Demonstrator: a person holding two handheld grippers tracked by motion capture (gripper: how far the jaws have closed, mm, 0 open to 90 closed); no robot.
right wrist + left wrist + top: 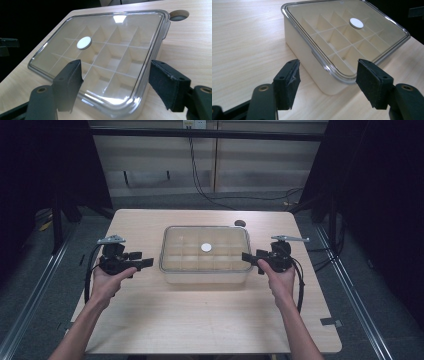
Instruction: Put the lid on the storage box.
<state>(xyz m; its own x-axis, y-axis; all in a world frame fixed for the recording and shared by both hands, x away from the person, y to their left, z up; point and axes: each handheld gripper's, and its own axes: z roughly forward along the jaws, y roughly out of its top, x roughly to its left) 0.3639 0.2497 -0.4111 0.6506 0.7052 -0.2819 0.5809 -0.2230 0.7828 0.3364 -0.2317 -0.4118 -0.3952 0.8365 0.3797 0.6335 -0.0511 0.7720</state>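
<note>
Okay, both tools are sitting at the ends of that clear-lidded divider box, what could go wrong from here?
1. The left tool and right tool stand open at opposite ends of the box. If one closes or lifts first, the box may tilt or slide on the smooth table.
2. The clear lid has a thin, glossy rim, so the pads could slip off it.
3. The white disc on the lid looks loose and might slide off if the lid tips.
</note>
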